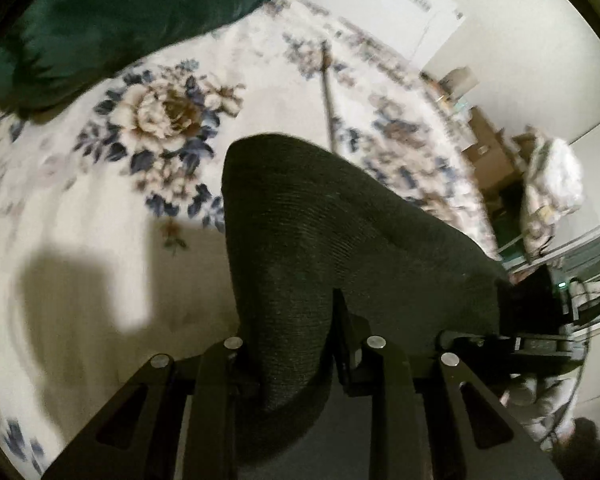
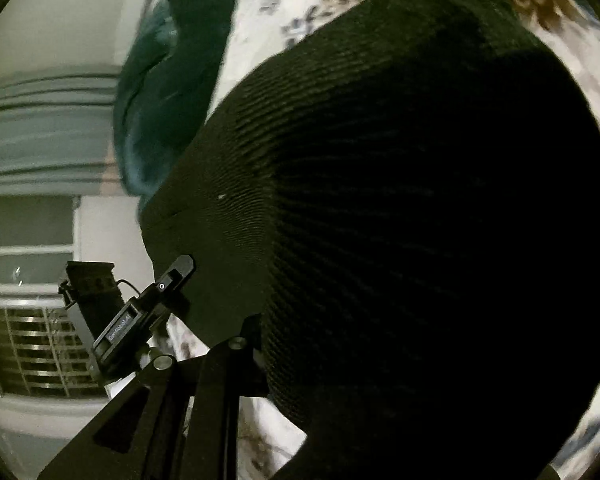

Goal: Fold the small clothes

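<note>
Black ribbed knit garment [image 1: 340,240] fills frame centre, lifted over floral bedspread [image 1: 100,208]. Left gripper [image 1: 292,344] fingers clamp its edge; right gripper [image 2: 260,344] fingers likewise pinch it. Green pillow [image 1: 120,20] upper left.

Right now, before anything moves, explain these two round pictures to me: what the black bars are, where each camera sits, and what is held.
A person holds a two-finger gripper in each hand; a fisheye camera on each looks along its fingers. In the left wrist view, the left gripper is shut on a dark ribbed knit garment, lifted above a floral bedspread with a dark green pillow. In the right wrist view, the same garment fills the frame, hiding the right gripper's fingertips, which appear clamped on it.
</note>
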The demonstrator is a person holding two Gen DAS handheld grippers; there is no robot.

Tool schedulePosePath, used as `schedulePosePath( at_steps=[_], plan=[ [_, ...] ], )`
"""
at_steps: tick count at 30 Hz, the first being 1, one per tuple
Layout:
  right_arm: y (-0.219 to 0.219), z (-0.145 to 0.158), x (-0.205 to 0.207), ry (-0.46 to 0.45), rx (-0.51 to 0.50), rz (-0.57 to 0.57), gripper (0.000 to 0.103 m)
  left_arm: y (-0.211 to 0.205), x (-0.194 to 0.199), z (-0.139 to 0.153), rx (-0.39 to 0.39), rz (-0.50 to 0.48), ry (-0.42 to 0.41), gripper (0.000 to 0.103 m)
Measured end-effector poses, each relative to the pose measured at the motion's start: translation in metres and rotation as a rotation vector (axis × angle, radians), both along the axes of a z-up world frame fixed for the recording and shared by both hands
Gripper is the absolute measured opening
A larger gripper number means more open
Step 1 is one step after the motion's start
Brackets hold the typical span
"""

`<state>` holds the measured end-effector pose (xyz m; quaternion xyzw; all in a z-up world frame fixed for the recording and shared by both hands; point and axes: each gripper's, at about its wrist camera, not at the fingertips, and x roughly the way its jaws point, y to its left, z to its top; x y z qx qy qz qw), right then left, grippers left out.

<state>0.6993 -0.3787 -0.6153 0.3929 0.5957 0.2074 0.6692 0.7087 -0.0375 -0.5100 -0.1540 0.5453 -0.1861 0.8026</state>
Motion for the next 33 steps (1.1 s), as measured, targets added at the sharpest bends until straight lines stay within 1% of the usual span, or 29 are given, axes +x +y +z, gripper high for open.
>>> schedulePosePath(
  at_steps=[1, 3, 4, 5, 7, 8, 10, 12, 13, 14, 15, 16, 17, 18, 19, 20, 22, 23, 24, 25, 28, 30, 33],
  plan=[
    [-0.003, -0.009, 0.01, 0.021, -0.013, -0.003, 0.019, -0.005, 0.011, -0.011, 0.032, -0.006, 0.024, 0.023],
    [-0.006, -0.022, 0.02, 0.053, -0.032, 0.005, 0.019, -0.011, 0.02, -0.025, 0.078, -0.005, 0.052, 0.026],
    [-0.006, -0.027, 0.023, 0.06, -0.041, 0.011, 0.019, -0.013, 0.022, -0.03, 0.101, -0.006, 0.057, 0.03],
    [-0.008, -0.03, 0.026, 0.066, -0.049, 0.018, 0.019, -0.015, 0.023, -0.032, 0.121, -0.007, 0.055, 0.031],
    [-0.008, -0.028, 0.027, 0.074, -0.058, 0.024, 0.021, -0.016, 0.022, -0.032, 0.135, -0.008, 0.053, 0.034],
    [-0.012, -0.027, 0.027, 0.073, -0.078, 0.025, 0.021, -0.016, 0.021, -0.03, 0.143, -0.006, 0.048, 0.036],
    [-0.02, -0.022, 0.022, 0.075, -0.128, 0.016, 0.024, -0.013, 0.016, -0.025, 0.169, 0.011, 0.031, 0.039],
    [-0.028, -0.015, 0.015, 0.081, -0.194, 0.002, 0.025, -0.012, 0.007, -0.018, 0.218, 0.036, 0.005, 0.04],
    [-0.016, -0.012, 0.014, 0.078, -0.219, 0.003, 0.026, -0.012, 0.006, -0.015, 0.237, 0.045, -0.002, 0.04],
    [-0.015, -0.006, 0.011, 0.071, -0.263, 0.006, 0.029, -0.011, 0.003, -0.012, 0.262, 0.057, -0.013, 0.041],
    [-0.014, 0.003, 0.008, 0.06, -0.323, 0.008, 0.033, -0.012, -0.004, -0.007, 0.284, 0.066, -0.026, 0.046],
    [-0.009, 0.01, 0.005, 0.052, -0.371, 0.008, 0.038, -0.013, -0.005, -0.004, 0.296, 0.069, -0.035, 0.057],
    [-0.003, 0.02, 0.0, 0.041, -0.432, 0.014, 0.041, -0.015, -0.011, 0.001, 0.329, 0.072, -0.052, 0.064],
    [0.001, 0.032, -0.005, 0.015, -0.513, 0.017, 0.046, -0.018, -0.016, 0.006, 0.352, 0.074, -0.066, 0.076],
    [0.003, 0.043, -0.012, -0.009, -0.59, 0.014, 0.052, -0.022, -0.024, 0.011, 0.368, 0.071, -0.077, 0.083],
    [0.004, 0.05, -0.018, -0.023, -0.648, 0.016, 0.058, -0.025, -0.029, 0.015, 0.386, 0.067, -0.078, 0.086],
    [0.008, 0.068, -0.035, -0.043, -0.762, -0.008, 0.087, -0.032, -0.041, 0.023, 0.425, 0.065, -0.083, 0.095],
    [0.01, 0.076, -0.044, -0.051, -0.802, -0.021, 0.094, -0.037, -0.049, 0.028, 0.448, 0.062, -0.09, 0.097],
    [0.012, 0.084, -0.053, -0.056, -0.849, -0.033, 0.103, -0.041, -0.056, 0.033, 0.467, 0.066, -0.095, 0.1],
    [0.018, 0.091, -0.058, -0.061, -0.891, -0.045, 0.103, -0.044, -0.062, 0.039, 0.477, 0.07, -0.101, 0.102],
    [0.028, 0.119, -0.09, -0.103, -1.021, -0.076, 0.103, -0.053, -0.084, 0.059, 0.496, 0.079, -0.139, 0.103],
    [0.03, 0.135, -0.107, -0.115, -1.049, -0.102, 0.103, -0.059, -0.1, 0.08, 0.502, 0.083, -0.174, 0.103],
    [0.031, 0.168, -0.137, -0.137, -1.076, -0.126, 0.103, -0.067, -0.122, 0.109, 0.487, 0.08, -0.204, 0.103]
  ],
)
